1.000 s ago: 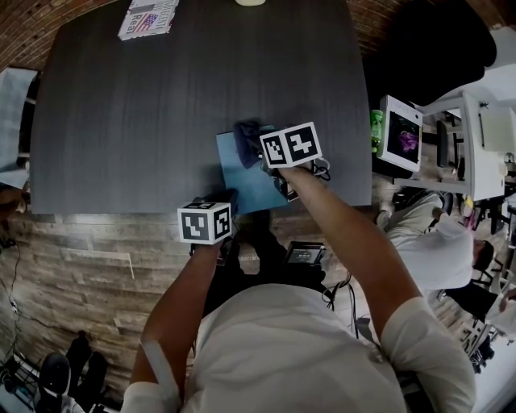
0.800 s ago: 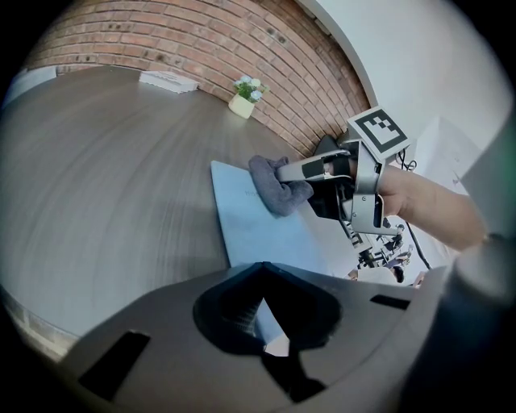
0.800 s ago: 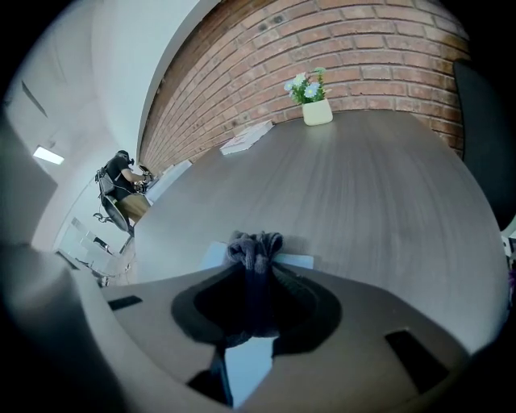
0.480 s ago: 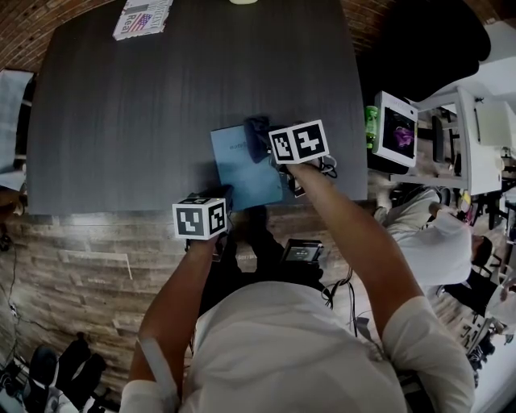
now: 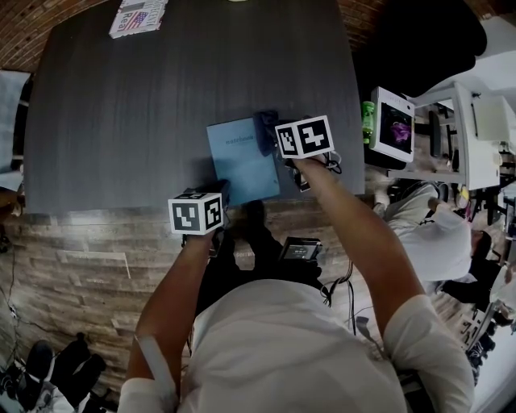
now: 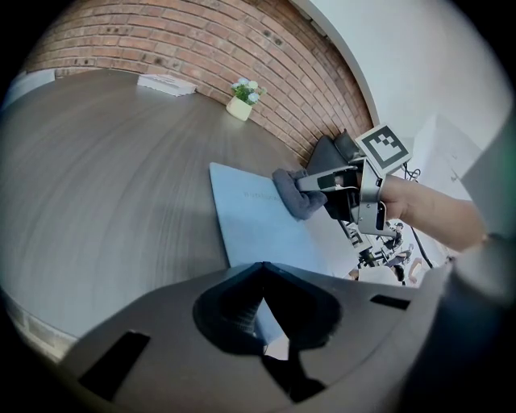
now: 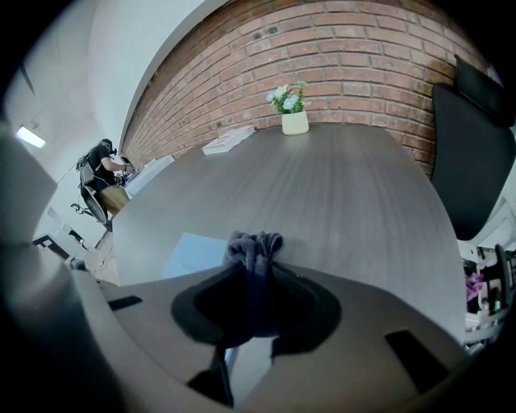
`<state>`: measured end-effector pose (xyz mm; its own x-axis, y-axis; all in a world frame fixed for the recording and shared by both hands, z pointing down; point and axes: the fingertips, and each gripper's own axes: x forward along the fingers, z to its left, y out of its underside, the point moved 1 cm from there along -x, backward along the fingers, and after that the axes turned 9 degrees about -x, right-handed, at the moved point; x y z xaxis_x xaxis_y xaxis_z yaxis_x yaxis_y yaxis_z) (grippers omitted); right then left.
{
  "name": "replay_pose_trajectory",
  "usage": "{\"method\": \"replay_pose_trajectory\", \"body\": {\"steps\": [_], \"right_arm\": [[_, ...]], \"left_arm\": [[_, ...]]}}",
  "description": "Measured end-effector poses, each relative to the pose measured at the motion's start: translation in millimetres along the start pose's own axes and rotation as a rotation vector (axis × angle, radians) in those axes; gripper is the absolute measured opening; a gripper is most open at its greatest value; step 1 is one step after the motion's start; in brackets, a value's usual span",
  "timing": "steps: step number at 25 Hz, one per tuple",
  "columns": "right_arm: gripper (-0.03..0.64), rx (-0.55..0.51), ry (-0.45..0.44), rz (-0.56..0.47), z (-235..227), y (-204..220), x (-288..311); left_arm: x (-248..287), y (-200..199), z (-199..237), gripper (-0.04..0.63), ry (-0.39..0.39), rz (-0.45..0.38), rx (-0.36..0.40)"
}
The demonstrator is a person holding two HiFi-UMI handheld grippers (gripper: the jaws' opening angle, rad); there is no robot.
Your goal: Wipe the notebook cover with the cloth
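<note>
Dark wood-grain table (image 5: 161, 97) takes up most of the scene, with a brick wall (image 7: 387, 48) curving behind it, a small potted plant (image 7: 293, 109) at the far edge and a printed booklet (image 5: 133, 18) in the far left corner, both well apart from the work. The pale blue notebook (image 5: 238, 165) lies flat and slightly askew right at the near edge of the table, close to the person, which looks chosen so that both tools reach it without stretching. The left gripper (image 6: 262, 294) has its jaws drawn together on the notebook's near left corner; that pinch seems meant to anchor the cover so it does not slide or spin under rubbing. The right gripper (image 7: 252, 278) is clamped tight on a dark cloth (image 7: 254, 250), bunched into a wad that pokes out past the jaw tips, so fabric rather than hard plastic meets the cover. From the left gripper view the wad sits down on the notebook's far right part, near its right edge. Holding the two tools at opposite corners leaves the broad middle of the cover bare, and by this reading most of it is yet to be wiped, with the stroke likely to run back toward the pinned corner
</note>
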<state>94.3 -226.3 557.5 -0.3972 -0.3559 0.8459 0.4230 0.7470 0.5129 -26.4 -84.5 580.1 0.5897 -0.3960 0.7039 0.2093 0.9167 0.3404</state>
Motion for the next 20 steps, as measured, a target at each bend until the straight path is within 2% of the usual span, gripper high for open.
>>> {"method": "replay_pose_trajectory", "body": {"steps": [5, 9, 11, 14, 20], "right_arm": [[0.099, -0.013, 0.099, -0.025, -16.7, -1.8, -15.7], [0.098, 0.006, 0.129, -0.077, -26.4, -7.1, -37.1], [0.098, 0.012, 0.134, -0.105, -25.2, -10.8, -46.9], [0.098, 0.004, 0.104, -0.143, -10.1, -18.2, -54.2], [0.098, -0.001, -0.042, -0.186, 39.5, -29.0, -49.2]], "left_arm": [[-1.4, 0.4, 2.2, 0.009, 0.004, -0.010, 0.014], [-3.5, 2.7, -2.4, 0.012, 0.014, -0.010, 0.034], [-6.6, 5.3, -4.2, 0.055, 0.028, -0.006, 0.039], [-12.1, 9.7, -9.0, 0.060, 0.059, -0.005, 0.053], [-10.3, 20.3, -15.5, 0.053, 0.083, 0.028, 0.062]]}}
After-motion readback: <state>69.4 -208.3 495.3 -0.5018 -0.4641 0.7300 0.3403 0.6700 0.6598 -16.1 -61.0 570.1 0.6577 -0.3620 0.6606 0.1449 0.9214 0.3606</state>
